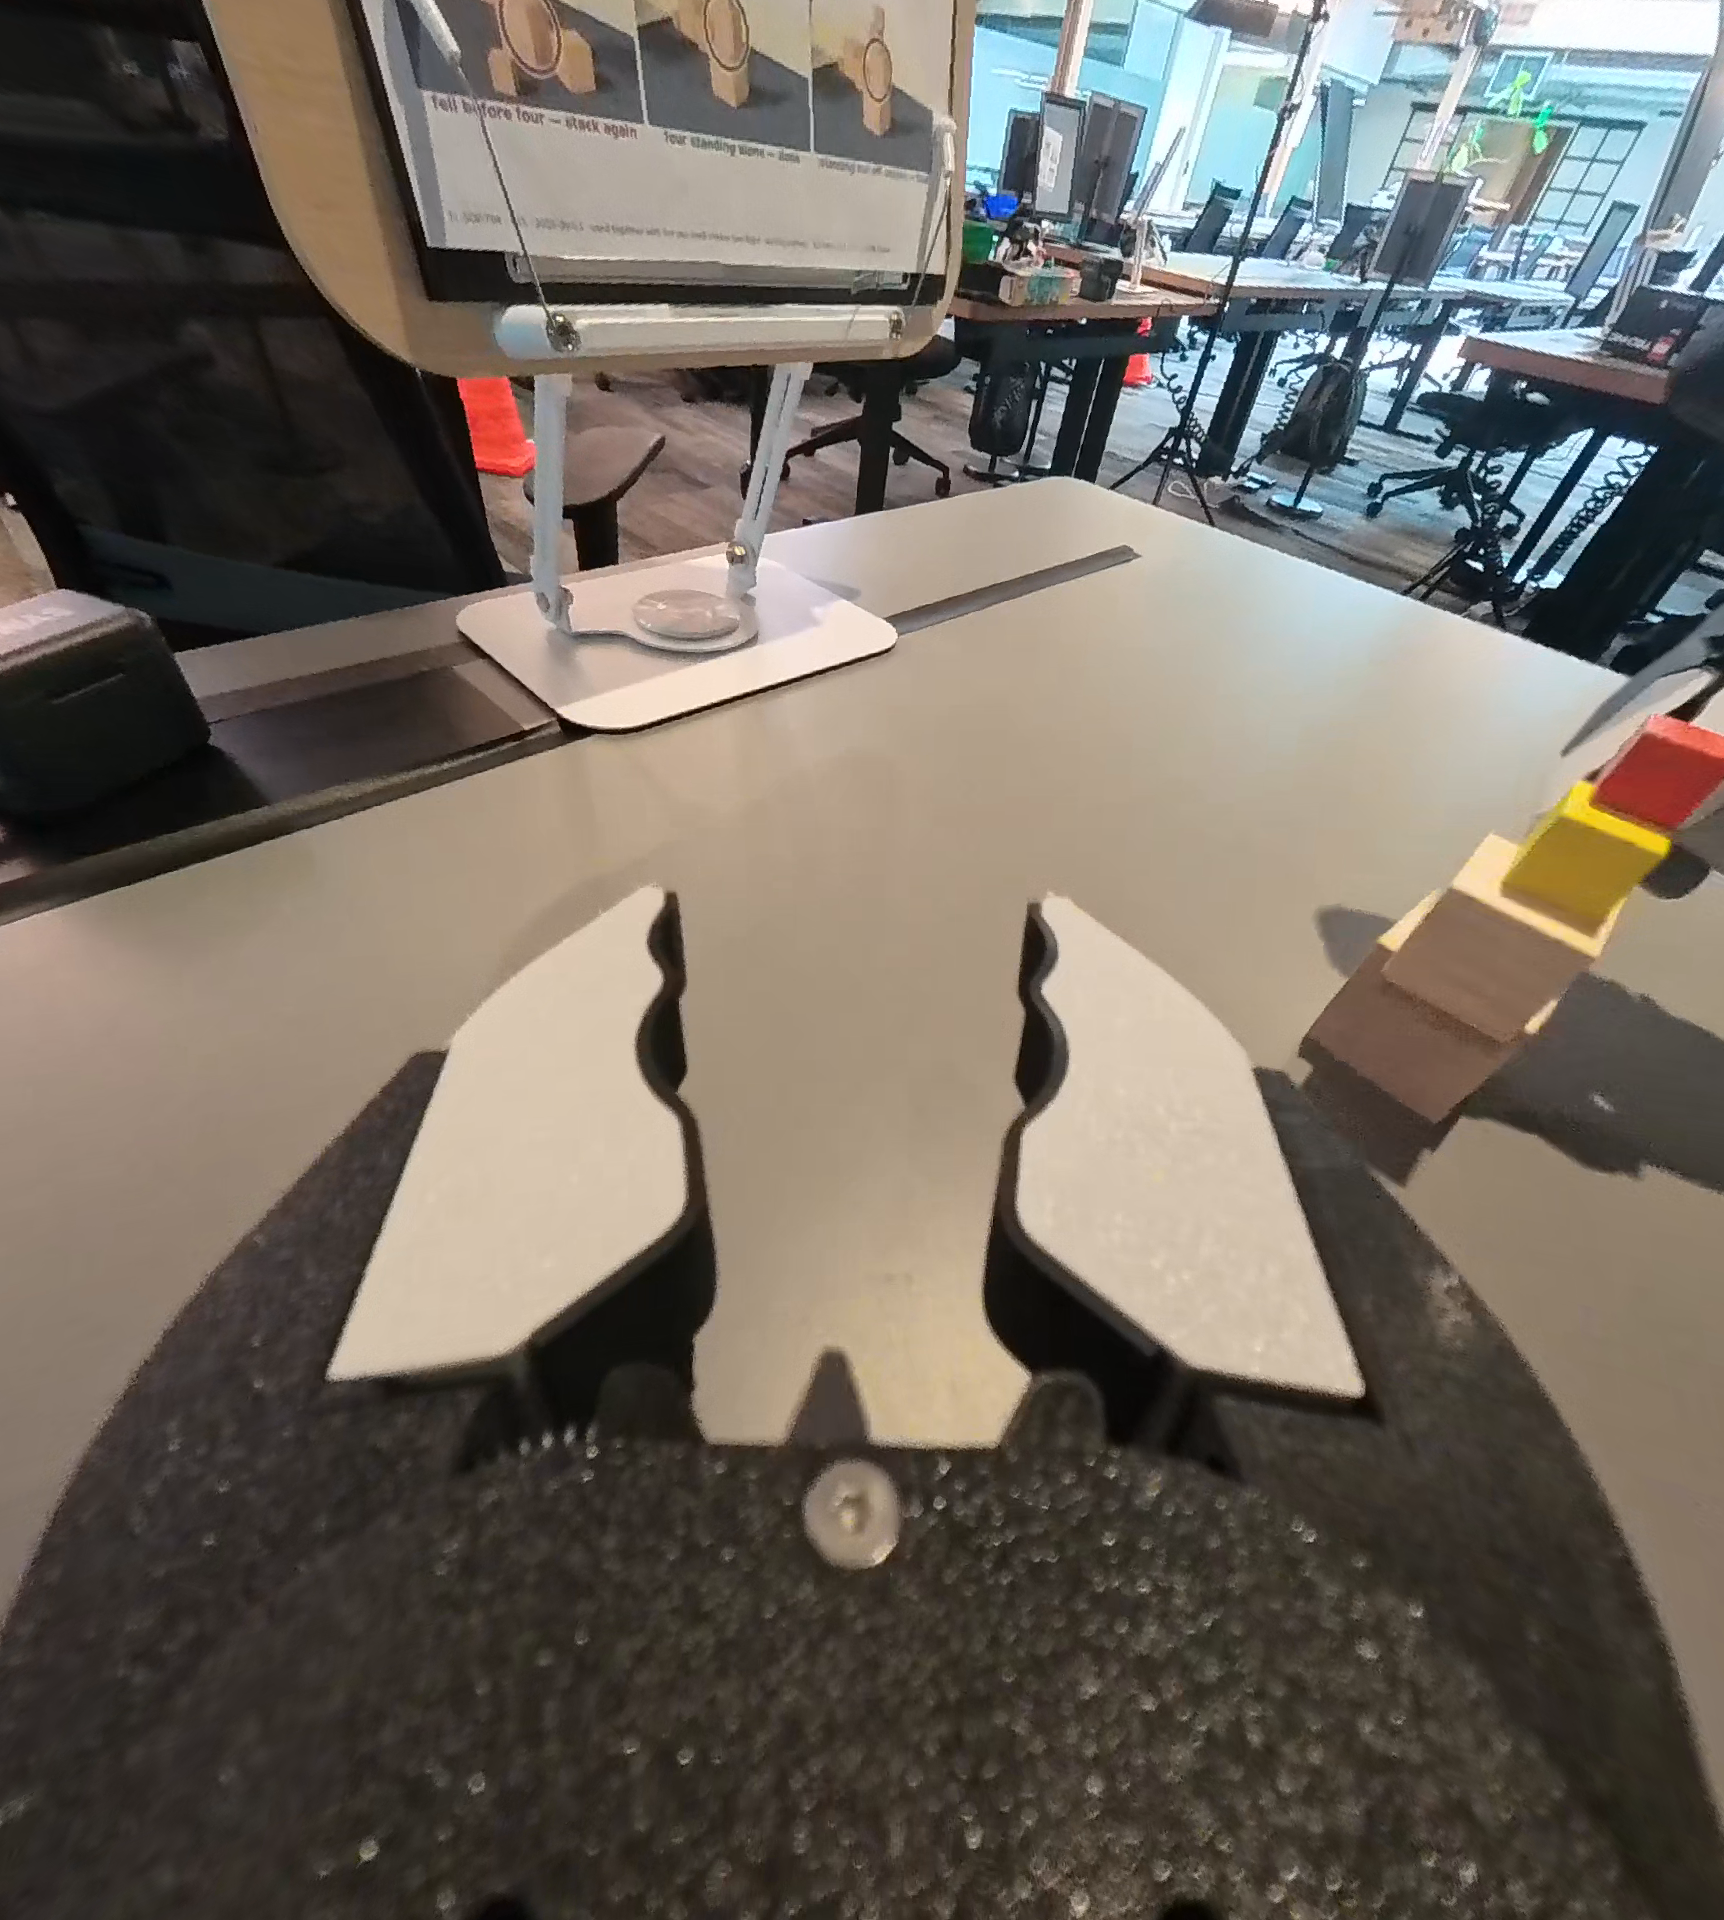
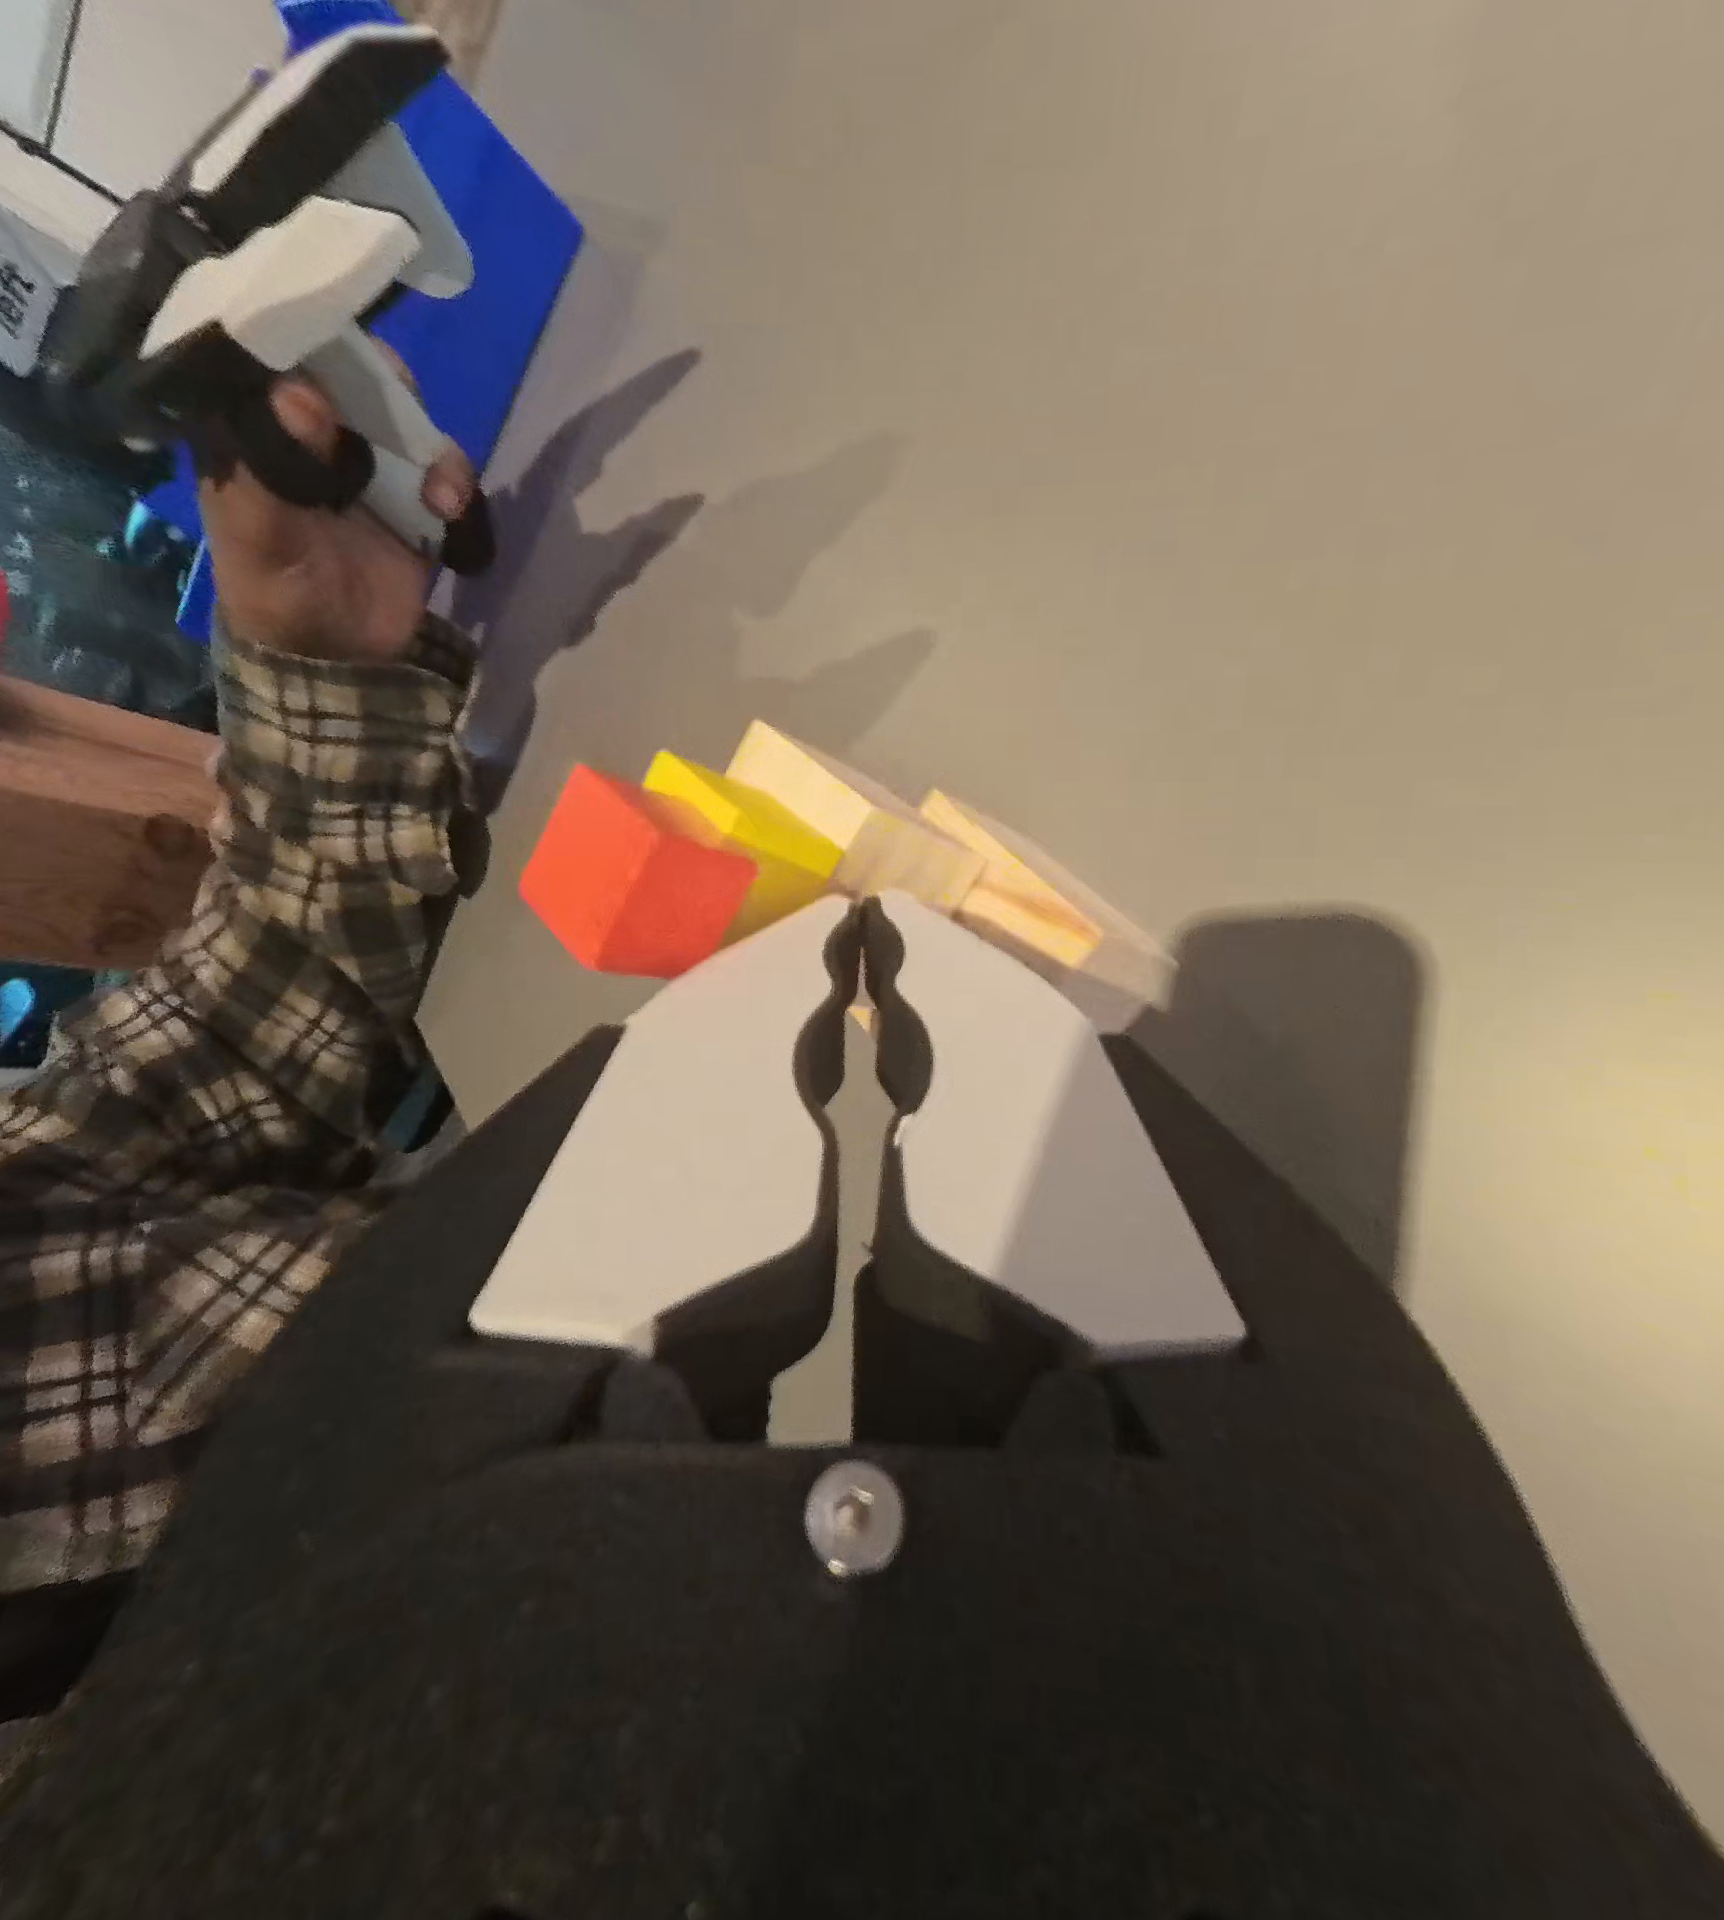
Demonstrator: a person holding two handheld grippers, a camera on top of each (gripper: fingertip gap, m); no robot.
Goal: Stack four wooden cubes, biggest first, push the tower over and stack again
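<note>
Left gripper (image 1: 850,997) (fingers apart), grey table (image 1: 941,790), office desks (image 1: 1253,281)

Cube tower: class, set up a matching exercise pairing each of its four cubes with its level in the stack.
Cubes:
1. red cube
2. yellow cube
3. pale cube
4. dark brown cube

Levels:
A. bottom, on the table
B. top
C. second from bottom
D. second from top

Pairs: 1-B, 2-D, 3-C, 4-A
</note>
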